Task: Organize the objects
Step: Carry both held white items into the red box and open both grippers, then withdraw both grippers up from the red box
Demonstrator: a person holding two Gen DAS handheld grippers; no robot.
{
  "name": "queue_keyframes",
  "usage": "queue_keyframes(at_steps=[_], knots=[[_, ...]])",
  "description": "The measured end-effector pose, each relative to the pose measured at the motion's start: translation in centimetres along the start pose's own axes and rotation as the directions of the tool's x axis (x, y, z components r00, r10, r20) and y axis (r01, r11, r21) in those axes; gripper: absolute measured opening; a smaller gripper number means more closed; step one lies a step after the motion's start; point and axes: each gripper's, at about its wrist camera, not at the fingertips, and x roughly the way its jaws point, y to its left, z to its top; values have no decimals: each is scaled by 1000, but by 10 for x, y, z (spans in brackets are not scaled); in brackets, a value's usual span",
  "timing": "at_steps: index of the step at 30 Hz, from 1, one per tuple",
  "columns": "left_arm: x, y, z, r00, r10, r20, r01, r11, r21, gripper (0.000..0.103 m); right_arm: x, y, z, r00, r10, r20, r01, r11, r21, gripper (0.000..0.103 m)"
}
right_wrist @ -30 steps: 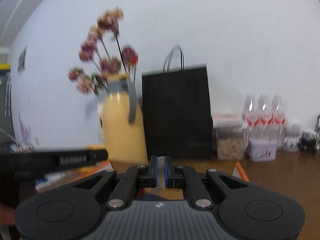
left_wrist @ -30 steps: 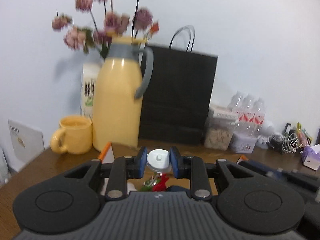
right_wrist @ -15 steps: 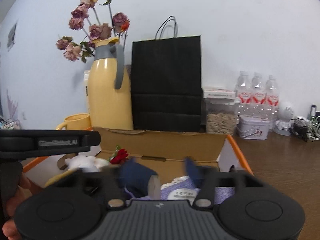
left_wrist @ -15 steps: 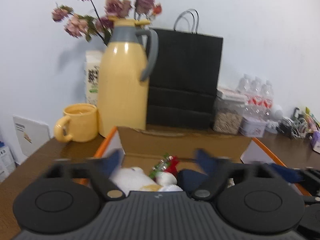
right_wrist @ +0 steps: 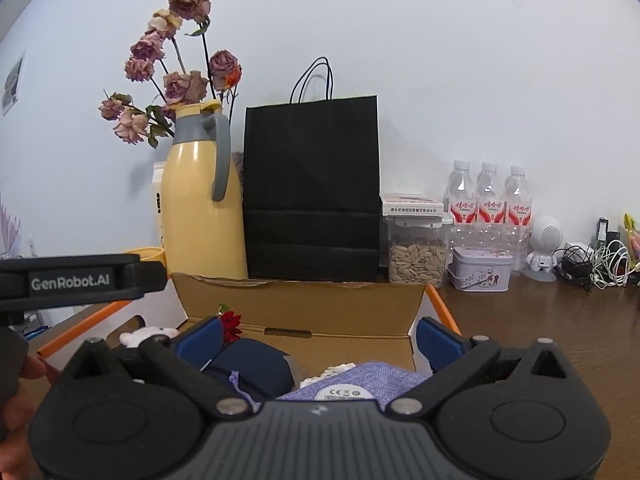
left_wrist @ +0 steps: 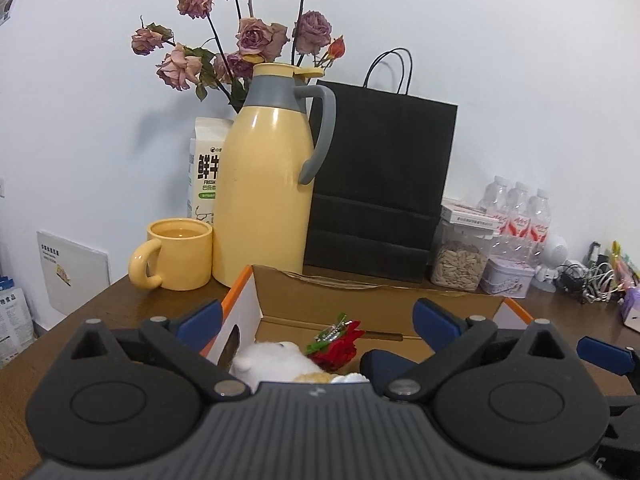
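Observation:
An open cardboard box [left_wrist: 360, 300] with orange-edged flaps sits on the brown table; it also shows in the right wrist view [right_wrist: 320, 304]. Inside lie a white plush toy [left_wrist: 272, 360], a red artificial rose [left_wrist: 338, 346], a dark blue pouch [right_wrist: 252, 364] and a purple fabric item with a round white label [right_wrist: 344, 384]. My left gripper [left_wrist: 318, 316] is open and empty above the box's left part. My right gripper [right_wrist: 320, 332] is open and empty above the box's right part.
Behind the box stand a yellow thermos jug [left_wrist: 266, 184] with dried roses, a yellow mug [left_wrist: 180, 254], a milk carton [left_wrist: 206, 176], a black paper bag [left_wrist: 380, 184], a seed jar [left_wrist: 460, 266], a small tin [left_wrist: 508, 280], water bottles [right_wrist: 488, 204] and cables [right_wrist: 596, 260].
Both grippers opened from shut. The left one let go of a small white-capped object, now out of sight. Both views now look lower, into the box.

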Motion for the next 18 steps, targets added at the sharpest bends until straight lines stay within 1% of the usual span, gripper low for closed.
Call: queue_keyframes(at_steps=[3,7,11,14,18], knots=[[-10,4,-3,1000,-14,16,14,1000,9,103,-11,-2,-2,1000,-2,4,2,1000,-10,103],[-24,9,-10,999,-36,24,35,999,32,103,-24,-5,-7,1000,-13,-11,13,999,-31,103],[-38,16,-21,999,-46,12,45,997,63,103,-39,-12,-18,999,-27,-44,26,999,-42,103],[-48,21,-30,999,-41,2,41,996,77,103,-50,-18,-27,997,-28,-74,25,999,-43,103],[-58,30,-42,999,-36,-31,38,995,89,103,-61,-22,-38,993,-35,-115,30,999,-44,103]])
